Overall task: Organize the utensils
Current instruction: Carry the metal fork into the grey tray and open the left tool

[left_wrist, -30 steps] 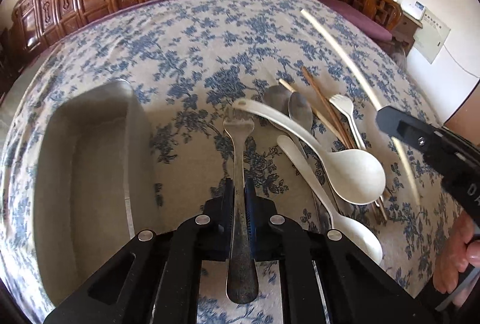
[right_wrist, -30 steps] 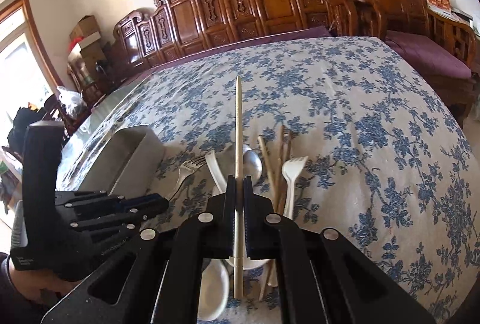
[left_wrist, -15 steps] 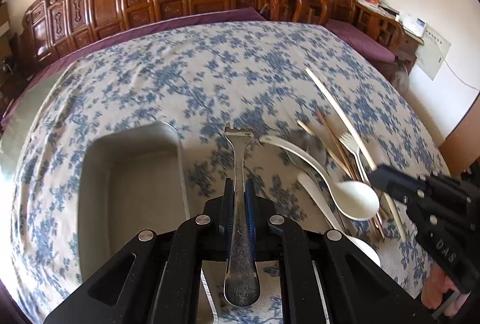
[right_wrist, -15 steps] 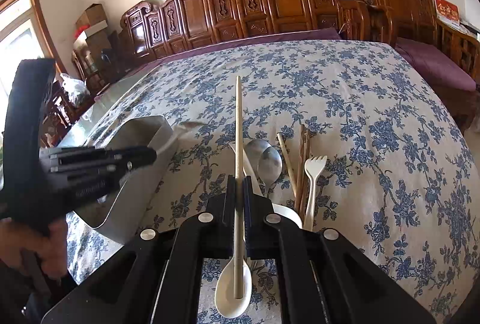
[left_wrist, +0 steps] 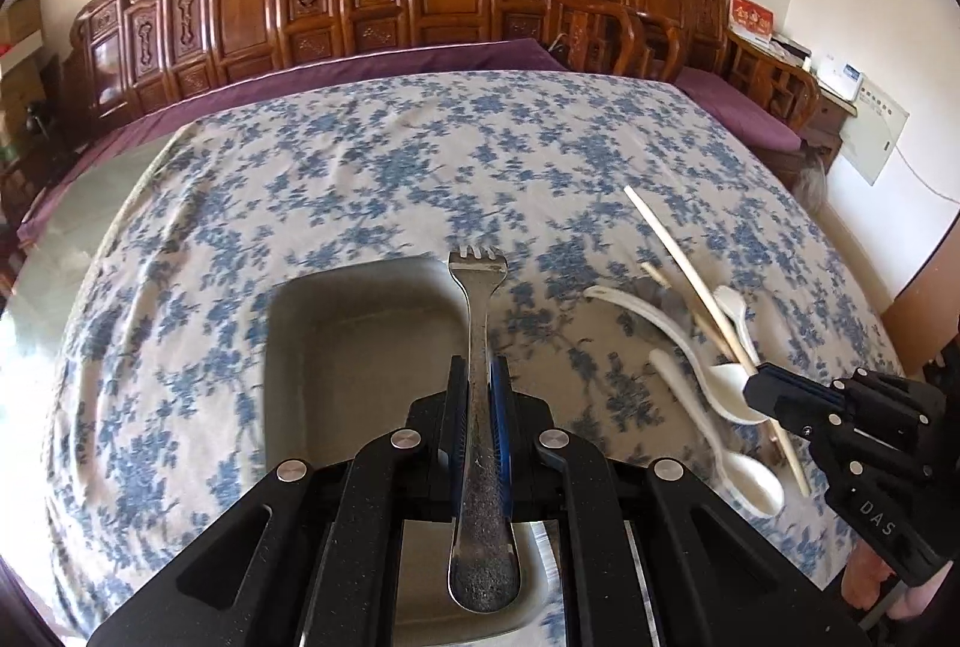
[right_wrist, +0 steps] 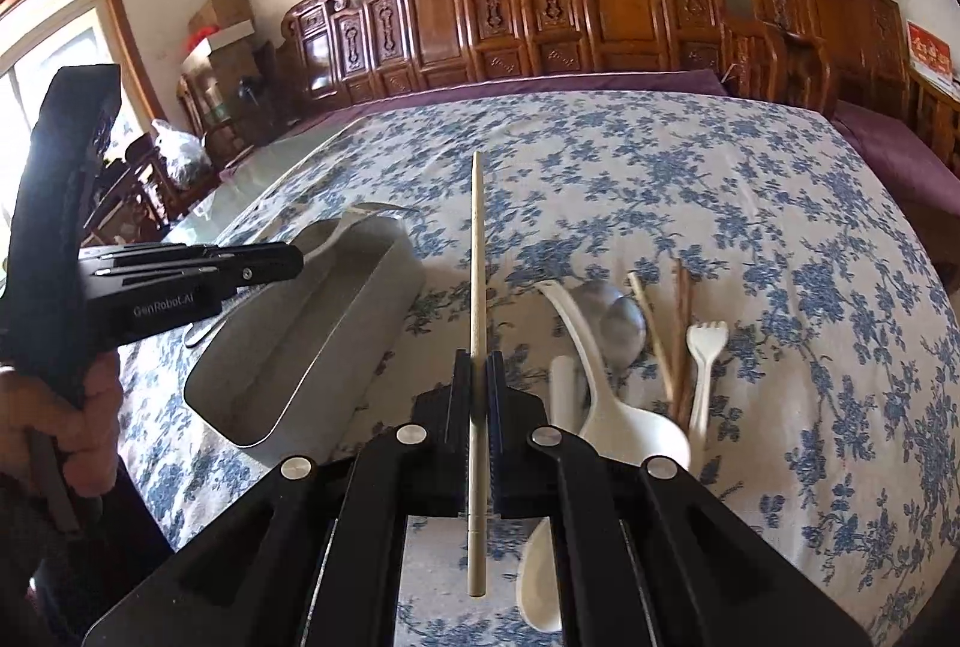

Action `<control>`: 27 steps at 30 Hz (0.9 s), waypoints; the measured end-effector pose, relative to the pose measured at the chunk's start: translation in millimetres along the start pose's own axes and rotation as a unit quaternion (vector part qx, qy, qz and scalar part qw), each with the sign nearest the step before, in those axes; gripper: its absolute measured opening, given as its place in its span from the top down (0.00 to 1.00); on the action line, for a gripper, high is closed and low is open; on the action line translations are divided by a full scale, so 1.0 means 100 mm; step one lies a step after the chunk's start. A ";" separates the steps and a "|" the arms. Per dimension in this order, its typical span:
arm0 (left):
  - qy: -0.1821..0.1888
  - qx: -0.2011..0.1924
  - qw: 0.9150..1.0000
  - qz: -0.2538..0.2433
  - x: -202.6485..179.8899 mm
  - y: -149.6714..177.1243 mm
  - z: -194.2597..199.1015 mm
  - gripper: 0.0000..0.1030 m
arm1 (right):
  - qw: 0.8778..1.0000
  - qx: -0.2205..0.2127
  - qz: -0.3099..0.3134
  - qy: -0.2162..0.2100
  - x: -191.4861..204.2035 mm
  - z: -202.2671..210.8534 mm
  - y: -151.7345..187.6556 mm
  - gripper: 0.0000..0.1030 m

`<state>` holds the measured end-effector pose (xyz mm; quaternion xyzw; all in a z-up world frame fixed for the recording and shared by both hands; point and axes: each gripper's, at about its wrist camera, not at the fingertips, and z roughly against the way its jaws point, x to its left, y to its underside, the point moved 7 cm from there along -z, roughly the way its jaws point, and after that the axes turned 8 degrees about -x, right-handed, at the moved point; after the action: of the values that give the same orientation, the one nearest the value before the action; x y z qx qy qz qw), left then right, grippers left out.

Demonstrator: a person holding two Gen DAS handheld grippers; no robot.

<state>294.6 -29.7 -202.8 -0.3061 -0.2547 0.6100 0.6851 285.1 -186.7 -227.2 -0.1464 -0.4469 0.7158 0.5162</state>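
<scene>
The left gripper (left_wrist: 478,395) clamps a metal fork (left_wrist: 478,323) over the steel tray (left_wrist: 360,341), hiding its near rim. The right gripper (right_wrist: 478,395) pinches one pale chopstick (right_wrist: 476,251). On the tablecloth (right_wrist: 750,227) lie two white spoons, one white fork (right_wrist: 705,359) and a half-hidden metal spoon (right_wrist: 621,323).

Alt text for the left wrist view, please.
The left gripper, jaws shut on a metal fork, holds it over a grey metal tray on a blue-floral tablecloth. At right, white spoons lie beside the right gripper.

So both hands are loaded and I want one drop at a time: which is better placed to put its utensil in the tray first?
Left. Its gripper holds the metal fork directly above the tray, while the right gripper holds its chopstick beside the tray, over the cloth.
</scene>
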 end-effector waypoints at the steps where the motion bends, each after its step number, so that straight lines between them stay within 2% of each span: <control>1: -0.003 0.002 1.000 0.001 0.05 0.02 -0.01 0.93 | 1.000 0.004 0.002 -0.001 0.03 -0.03 0.02 0.94; 9: -0.022 0.041 0.999 0.021 0.44 0.25 -0.25 0.93 | 1.000 0.022 0.015 0.001 0.17 -0.21 0.10 0.94; 16: -0.029 0.071 0.997 0.020 0.55 0.38 -0.46 0.93 | 0.999 0.032 0.021 -0.002 0.25 -0.32 0.12 0.94; 24: -0.025 0.084 0.996 0.017 0.55 0.45 -0.56 0.93 | 0.999 0.040 0.022 -0.007 0.30 -0.38 0.15 0.94; 27: -0.025 0.074 0.997 0.022 0.58 0.42 -0.53 0.93 | 0.999 0.041 0.021 -0.006 0.29 -0.39 0.17 0.94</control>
<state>311.5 24.6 -270.8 -0.2442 -0.2193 0.6495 0.6858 288.5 -143.6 -254.5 -0.1299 -0.4169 0.7449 0.5044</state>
